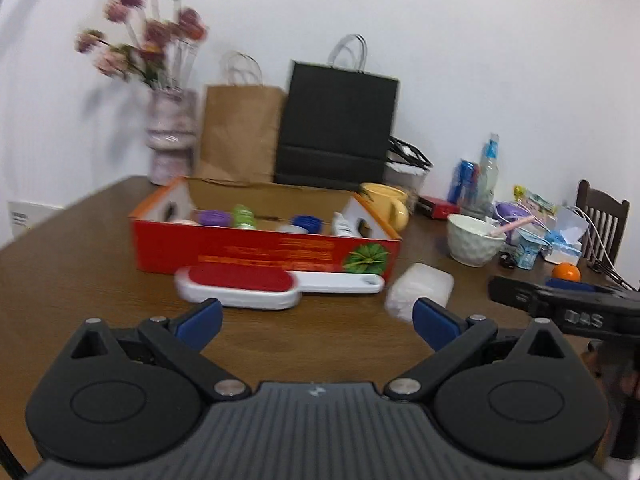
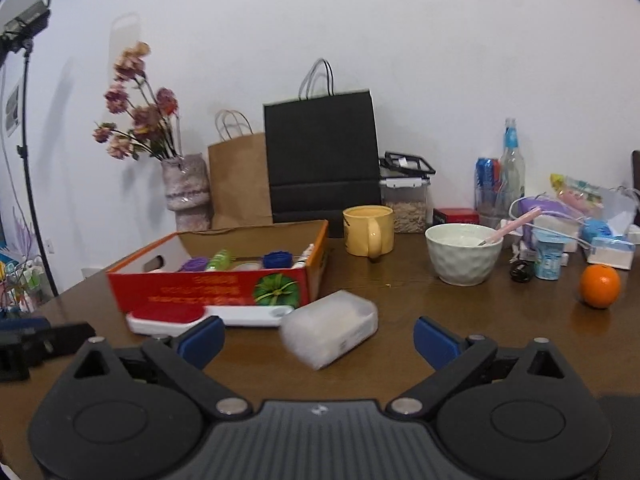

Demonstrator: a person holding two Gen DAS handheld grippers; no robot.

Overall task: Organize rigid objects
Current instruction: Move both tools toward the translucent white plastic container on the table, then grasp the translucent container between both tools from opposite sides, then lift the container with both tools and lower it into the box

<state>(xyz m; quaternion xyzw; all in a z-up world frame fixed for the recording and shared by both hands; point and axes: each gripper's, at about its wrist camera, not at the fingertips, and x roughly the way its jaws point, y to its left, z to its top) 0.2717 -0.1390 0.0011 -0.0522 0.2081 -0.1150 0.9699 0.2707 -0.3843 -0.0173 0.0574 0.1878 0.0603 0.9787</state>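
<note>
Both tools stand wide and empty: left tool (image 1: 316,318), right tool (image 2: 318,338). A lint brush (image 1: 256,286) lies flat on the table (image 1: 80,280) just in front of the red box (image 1: 264,250), with a clear plastic case (image 2: 330,330) beside its handle. Judged light, stiff and smooth; the brush's narrow white handle offers the surest hold, the case its short sides.

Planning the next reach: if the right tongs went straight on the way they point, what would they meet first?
Probably the frosted plastic box, lying just ahead of the open right tongs, slightly left of their centre line. Depth is uncertain; nothing sits between the fingers yet.
</note>
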